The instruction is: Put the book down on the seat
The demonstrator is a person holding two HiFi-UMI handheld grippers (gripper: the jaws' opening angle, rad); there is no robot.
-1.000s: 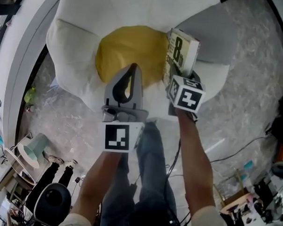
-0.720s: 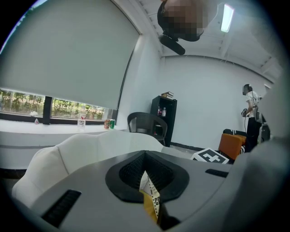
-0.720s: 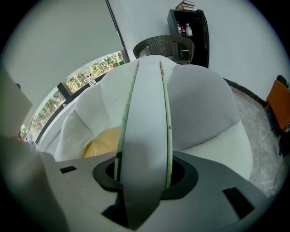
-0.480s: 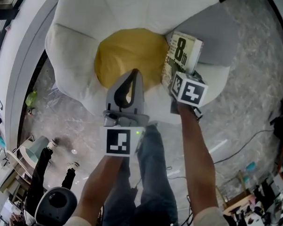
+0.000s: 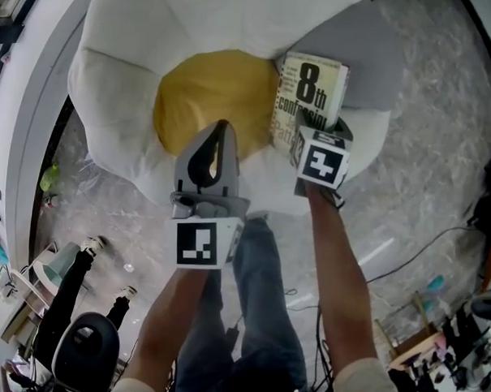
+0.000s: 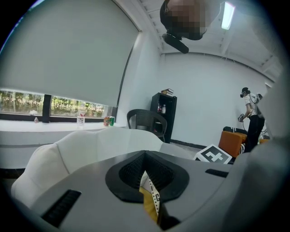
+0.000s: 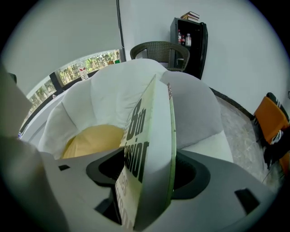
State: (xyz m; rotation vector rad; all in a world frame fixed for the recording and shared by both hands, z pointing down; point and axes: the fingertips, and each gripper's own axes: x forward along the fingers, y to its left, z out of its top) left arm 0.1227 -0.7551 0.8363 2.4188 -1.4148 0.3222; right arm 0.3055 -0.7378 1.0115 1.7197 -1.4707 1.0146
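The right gripper (image 5: 311,135), jaws just opening, loosely straddles the pale black-lettered paperback book (image 5: 309,88) resting on the white padded armchair seat (image 5: 254,179) just right of the round yellow cushion (image 5: 209,92), while the left gripper (image 5: 220,131) is closed and empty.

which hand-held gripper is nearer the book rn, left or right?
Right. The book stands between the jaws of the right hand-held gripper, which have just been opening. The left hand-held gripper is off to the book's left, over the yellow cushion, not touching the book.

Overhead and jaw-close views, shared seat (image 5: 121,72)
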